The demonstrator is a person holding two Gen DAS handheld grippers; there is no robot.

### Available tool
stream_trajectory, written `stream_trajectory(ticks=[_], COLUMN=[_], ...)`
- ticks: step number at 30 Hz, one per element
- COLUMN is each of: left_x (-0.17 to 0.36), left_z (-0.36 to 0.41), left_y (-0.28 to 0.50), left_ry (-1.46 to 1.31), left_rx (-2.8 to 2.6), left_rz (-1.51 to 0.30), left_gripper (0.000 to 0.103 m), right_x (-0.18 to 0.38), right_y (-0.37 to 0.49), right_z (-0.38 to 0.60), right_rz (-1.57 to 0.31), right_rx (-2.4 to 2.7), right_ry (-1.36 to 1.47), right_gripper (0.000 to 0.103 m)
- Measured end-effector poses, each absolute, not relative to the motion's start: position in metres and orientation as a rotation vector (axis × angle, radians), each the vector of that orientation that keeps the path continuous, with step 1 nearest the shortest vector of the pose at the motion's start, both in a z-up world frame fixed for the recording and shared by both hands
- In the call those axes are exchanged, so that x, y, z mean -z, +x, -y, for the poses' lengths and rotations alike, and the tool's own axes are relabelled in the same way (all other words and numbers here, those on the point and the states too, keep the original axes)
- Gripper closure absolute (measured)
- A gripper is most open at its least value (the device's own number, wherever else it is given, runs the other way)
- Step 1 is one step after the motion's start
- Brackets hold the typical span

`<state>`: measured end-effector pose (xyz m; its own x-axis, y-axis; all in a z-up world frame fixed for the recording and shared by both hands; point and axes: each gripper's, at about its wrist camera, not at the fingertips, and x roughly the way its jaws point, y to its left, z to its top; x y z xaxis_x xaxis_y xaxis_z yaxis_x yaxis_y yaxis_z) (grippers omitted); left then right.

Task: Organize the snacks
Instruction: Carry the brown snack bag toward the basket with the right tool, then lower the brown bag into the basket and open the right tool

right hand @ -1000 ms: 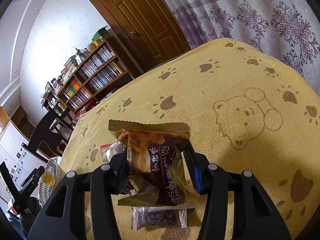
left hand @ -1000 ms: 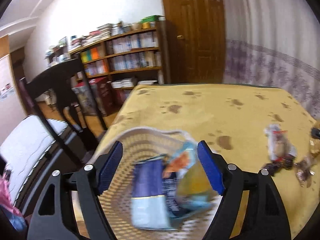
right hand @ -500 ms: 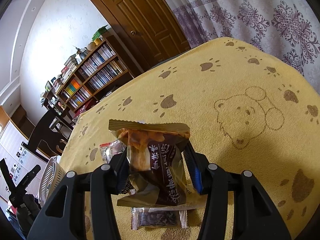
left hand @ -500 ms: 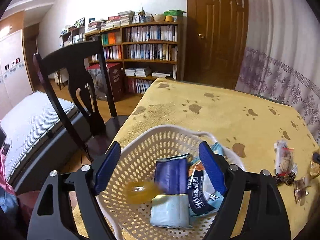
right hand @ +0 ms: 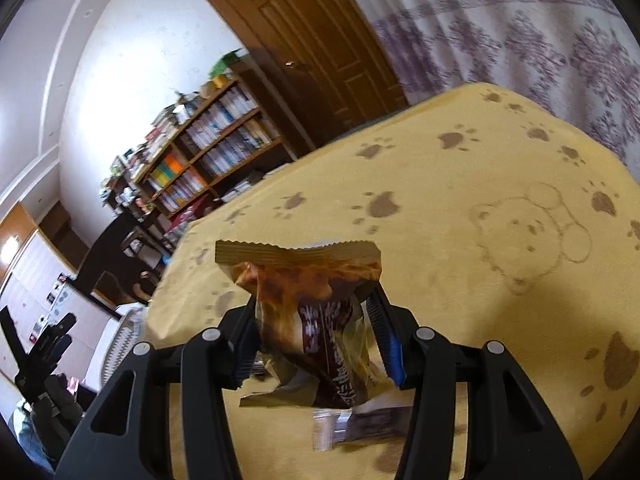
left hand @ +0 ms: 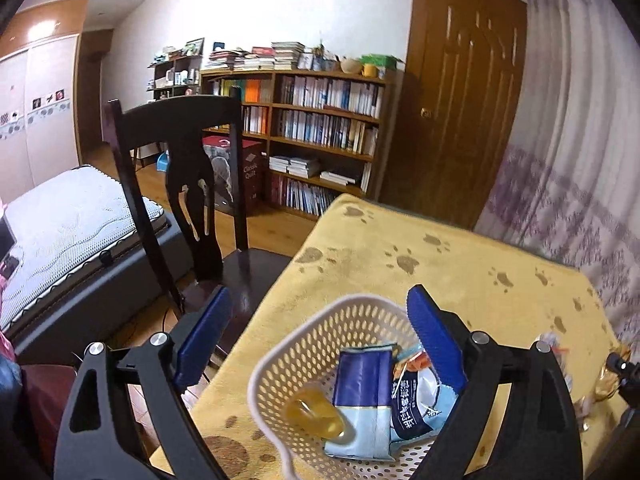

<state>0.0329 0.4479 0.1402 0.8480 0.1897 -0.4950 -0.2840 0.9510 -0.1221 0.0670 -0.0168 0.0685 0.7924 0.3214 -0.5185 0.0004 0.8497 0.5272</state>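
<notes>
A white perforated basket (left hand: pixel 280 364) stands at the near left corner of the yellow paw-print tablecloth (left hand: pixel 460 264). It holds a blue packet (left hand: pixel 362 388), a dark blue and white packet (left hand: pixel 416 400) and a yellow wrapped sweet (left hand: pixel 316 414). My left gripper (left hand: pixel 320 340) hovers open over the basket with nothing between its fingers. Above the cloth, my right gripper (right hand: pixel 312 320) is shut on a brown snack packet (right hand: pixel 304 280). Another dark packet (right hand: pixel 360 426) lies on the cloth beneath it. In the right wrist view the basket (right hand: pixel 120 328) shows at the far left.
Loose snacks (left hand: pixel 554 344) lie on the cloth to the right of the basket. A dark wooden chair (left hand: pixel 180 184) stands against the table's left edge, with a bed (left hand: pixel 68 220) beyond it. Bookshelves (left hand: pixel 320 128), a door and a curtain stand behind.
The yellow sweet left my left gripper and now lies in the basket; the left gripper pulled back and left. My right gripper rose and tilted with the brown packet held.
</notes>
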Motion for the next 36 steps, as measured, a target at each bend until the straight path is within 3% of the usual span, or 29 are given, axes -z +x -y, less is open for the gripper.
stream_trajectory(ticks=[15,28,36], left_x=[-0.165,-0.174,-0.176], left_z=[-0.474,-0.489,-0.498], left_y=[0.007,-0.003,-0.004], left_ry=[-0.249,-0.283,-0.322], left_rx=[-0.315,-0.332,-0.329], left_rz=[-0.406,-0.363,-0.349], left_gripper=[0.012,0.012,0.012], right_x=[-0.135,-0.131,-0.12], right_y=[0.075,0.1,0.111], right_z=[-0.136,-0.277,-0.306], right_rz=[-0.684,-0.828,-0.884], right_rx=[-0.547,-0.679,-0.661], right_ry=[0.428,0.33,0.323], right_gripper=[0.053,0.052,0.044])
